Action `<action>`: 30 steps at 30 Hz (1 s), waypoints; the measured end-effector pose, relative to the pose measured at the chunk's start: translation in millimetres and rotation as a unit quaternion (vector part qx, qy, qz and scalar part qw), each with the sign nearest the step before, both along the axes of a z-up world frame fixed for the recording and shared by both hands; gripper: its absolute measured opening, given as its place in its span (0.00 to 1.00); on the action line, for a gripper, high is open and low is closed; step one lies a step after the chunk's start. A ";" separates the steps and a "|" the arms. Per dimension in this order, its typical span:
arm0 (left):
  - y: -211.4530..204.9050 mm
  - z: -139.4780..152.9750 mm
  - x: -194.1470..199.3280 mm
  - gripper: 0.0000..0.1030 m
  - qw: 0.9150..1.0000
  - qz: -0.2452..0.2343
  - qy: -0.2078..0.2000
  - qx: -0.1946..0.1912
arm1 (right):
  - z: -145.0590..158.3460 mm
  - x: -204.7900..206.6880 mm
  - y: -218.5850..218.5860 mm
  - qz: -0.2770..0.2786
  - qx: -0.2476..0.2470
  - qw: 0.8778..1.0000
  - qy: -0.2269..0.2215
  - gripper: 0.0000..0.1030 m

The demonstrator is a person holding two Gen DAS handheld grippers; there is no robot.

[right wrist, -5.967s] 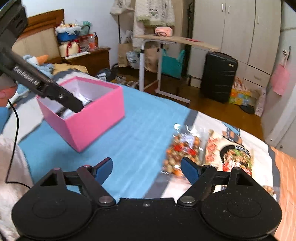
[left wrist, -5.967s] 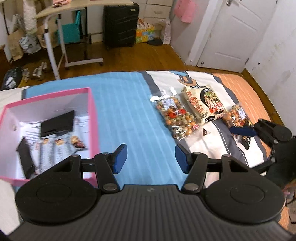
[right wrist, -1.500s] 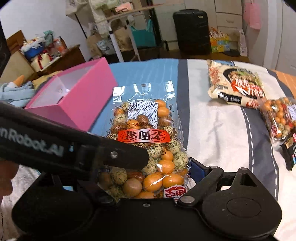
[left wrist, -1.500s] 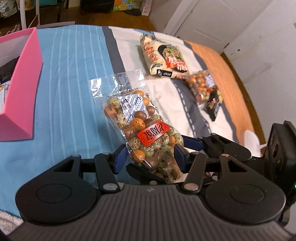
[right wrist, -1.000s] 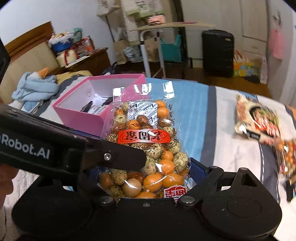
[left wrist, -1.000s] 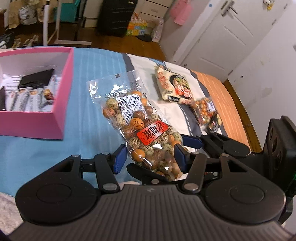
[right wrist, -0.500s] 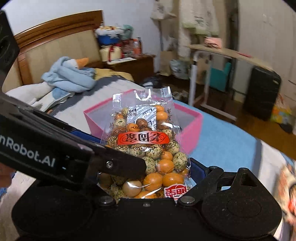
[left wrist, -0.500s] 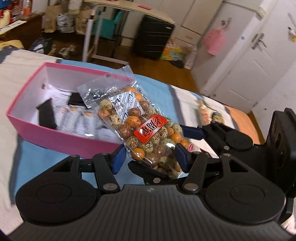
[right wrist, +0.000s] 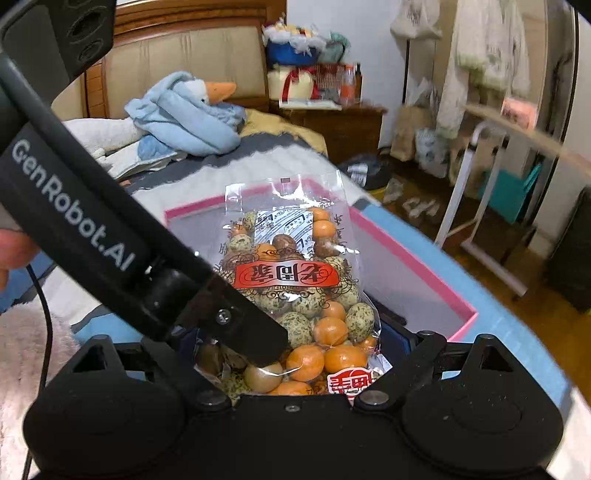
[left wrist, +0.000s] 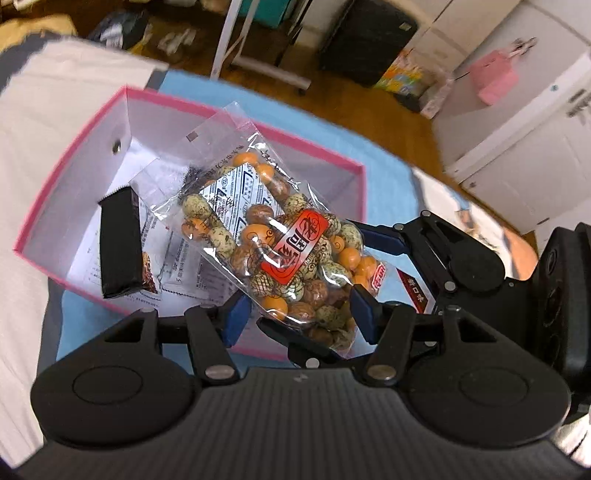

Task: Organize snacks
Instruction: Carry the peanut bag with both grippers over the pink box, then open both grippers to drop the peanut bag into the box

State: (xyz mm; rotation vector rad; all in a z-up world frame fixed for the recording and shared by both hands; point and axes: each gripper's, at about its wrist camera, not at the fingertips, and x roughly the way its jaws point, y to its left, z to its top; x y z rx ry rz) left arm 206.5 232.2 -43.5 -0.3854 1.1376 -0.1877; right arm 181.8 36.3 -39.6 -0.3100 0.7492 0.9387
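A clear bag of orange, brown and speckled coated nuts with a red label (left wrist: pixel 280 243) is held in the air over the open pink box (left wrist: pixel 55 206). Both grippers are shut on its lower end: my left gripper (left wrist: pixel 299 317) from below and my right gripper (left wrist: pixel 373 258) from the right side. In the right wrist view the bag (right wrist: pixel 299 280) stands between my right gripper's (right wrist: pixel 295 347) fingers, over the pink box (right wrist: pixel 413 266), with the left gripper's arm crossing in front. Inside the box lie a black snack bar (left wrist: pixel 120 240) and white wrapped packets (left wrist: pixel 184 258).
The box stands on a blue and white bedspread (left wrist: pixel 384 162). A blue plush duck (right wrist: pixel 184 114) and bedding lie by the headboard. A white desk frame (right wrist: pixel 476 206) and a black suitcase (left wrist: pixel 365 33) stand on the wood floor beyond the bed.
Both grippers carried the nut bag from the snack pile across the bed to above the pink box. In the last half second the bag moved further over the box opening.
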 end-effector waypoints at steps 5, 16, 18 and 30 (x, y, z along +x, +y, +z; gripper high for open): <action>6.6 -27.4 23.9 0.56 0.999 0.014 0.050 -0.015 | -15.9 13.4 15.2 0.019 -0.041 0.999 0.025 0.92; 34.4 -58.0 24.6 0.58 0.994 0.059 0.085 -0.047 | -20.5 11.1 46.4 0.074 -0.098 0.992 0.021 0.90; 35.6 -61.8 25.4 0.58 0.994 0.053 0.086 -0.045 | -16.7 8.7 45.0 0.067 -0.097 0.993 0.008 0.90; 19.4 -17.1 -6.4 0.58 0.999 -0.004 0.005 0.046 | 15.6 -24.8 13.9 -0.026 -0.118 0.993 0.007 0.90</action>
